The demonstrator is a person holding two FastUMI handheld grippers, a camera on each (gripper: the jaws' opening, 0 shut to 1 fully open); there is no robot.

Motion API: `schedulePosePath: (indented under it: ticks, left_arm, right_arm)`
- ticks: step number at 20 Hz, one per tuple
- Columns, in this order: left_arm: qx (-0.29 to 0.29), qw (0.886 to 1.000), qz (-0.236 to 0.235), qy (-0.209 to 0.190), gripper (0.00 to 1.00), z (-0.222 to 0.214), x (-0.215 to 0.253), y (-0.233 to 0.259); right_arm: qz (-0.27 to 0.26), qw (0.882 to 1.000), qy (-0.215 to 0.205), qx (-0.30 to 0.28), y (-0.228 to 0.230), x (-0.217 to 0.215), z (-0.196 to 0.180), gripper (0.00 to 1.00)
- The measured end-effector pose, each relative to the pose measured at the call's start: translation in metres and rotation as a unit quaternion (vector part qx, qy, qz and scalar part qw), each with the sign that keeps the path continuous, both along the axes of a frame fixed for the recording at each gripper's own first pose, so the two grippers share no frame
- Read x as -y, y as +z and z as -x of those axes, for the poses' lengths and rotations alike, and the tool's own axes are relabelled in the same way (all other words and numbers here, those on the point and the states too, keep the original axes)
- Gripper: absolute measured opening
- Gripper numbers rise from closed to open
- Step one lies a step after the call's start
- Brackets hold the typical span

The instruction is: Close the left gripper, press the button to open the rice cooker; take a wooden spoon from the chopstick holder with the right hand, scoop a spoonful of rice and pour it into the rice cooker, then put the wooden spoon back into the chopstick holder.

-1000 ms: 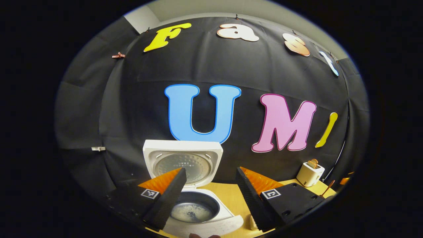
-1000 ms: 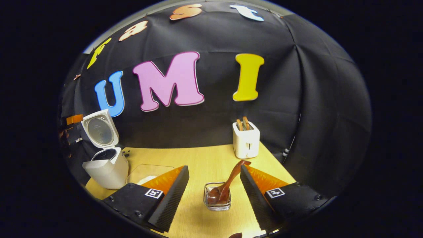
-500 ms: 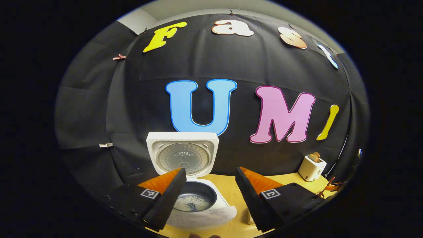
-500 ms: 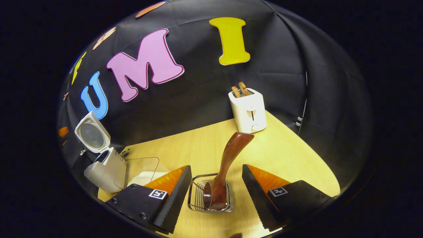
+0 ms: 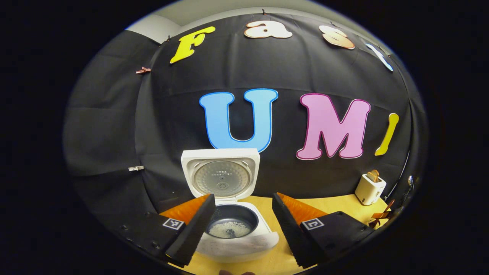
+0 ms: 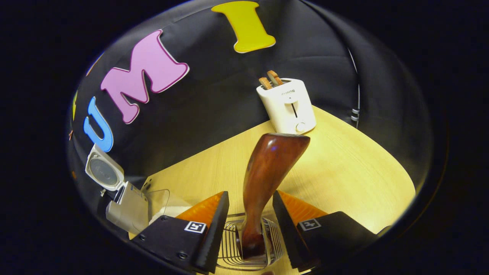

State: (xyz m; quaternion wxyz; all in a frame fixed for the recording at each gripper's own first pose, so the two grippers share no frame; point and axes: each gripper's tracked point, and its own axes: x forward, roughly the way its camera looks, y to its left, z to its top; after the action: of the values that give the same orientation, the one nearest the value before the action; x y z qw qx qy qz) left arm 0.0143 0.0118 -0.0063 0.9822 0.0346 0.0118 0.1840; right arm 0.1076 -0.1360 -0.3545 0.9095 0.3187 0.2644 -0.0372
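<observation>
Right tongs (image 6: 250,223) gape astride the spoon (image 6: 267,179) standing in the holder (image 6: 229,252), untouched; left tongs (image 5: 240,225) gape too. Glossy, stiff wood looks slippery: pinch its narrow mid-handle.

- Toaster (image 6: 288,107): white, upright on the surface (image 6: 344,172) at its far edge, against the booth wall; slider and round knob on its front.
- Two browned bread slices (image 6: 269,79) stand in the toaster's top slots.
- Cable (image 6: 356,107): hangs down the wall, right of the toaster.
- Toaster (image 5: 369,188) also seen far right in left gripper view.
</observation>
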Motion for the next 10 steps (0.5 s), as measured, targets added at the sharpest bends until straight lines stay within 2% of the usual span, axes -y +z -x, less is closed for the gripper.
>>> schedulePosePath:
  ticks: [1, 2, 4, 8, 9, 10]
  left_arm:
    - [-0.002, 1.0, -0.002, 0.002, 0.96, 0.0, 0.0, 0.0]
    - [-0.003, 1.0, -0.003, 0.004, 0.96, 0.001, 0.001, -0.001]
    - [-0.001, 1.0, -0.001, 0.005, 0.96, 0.001, 0.002, 0.0]
    - [0.004, 1.0, -0.003, 0.003, 0.96, 0.005, -0.004, 0.003]
    - [0.005, 1.0, -0.001, 0.003, 0.96, 0.007, -0.008, 0.004]
    - [0.006, 1.0, 0.002, 0.002, 0.96, 0.008, -0.011, 0.003]
  right_arm:
    - [0.0, 1.0, -0.002, -0.009, -0.006, 0.0, -0.002, 0.82]
    - [-0.007, 1.0, 0.004, -0.011, -0.009, -0.003, -0.003, 0.62]
    - [-0.01, 1.0, -0.012, -0.013, -0.008, 0.003, -0.006, 0.25]
    - [-0.025, 0.999, -0.027, -0.017, -0.001, 0.004, -0.005, 0.23]
    - [-0.025, 0.999, -0.031, -0.007, 0.007, 0.006, -0.005, 0.11]
    - [-0.026, 0.999, -0.035, 0.002, 0.017, 0.008, -0.005, 0.22]
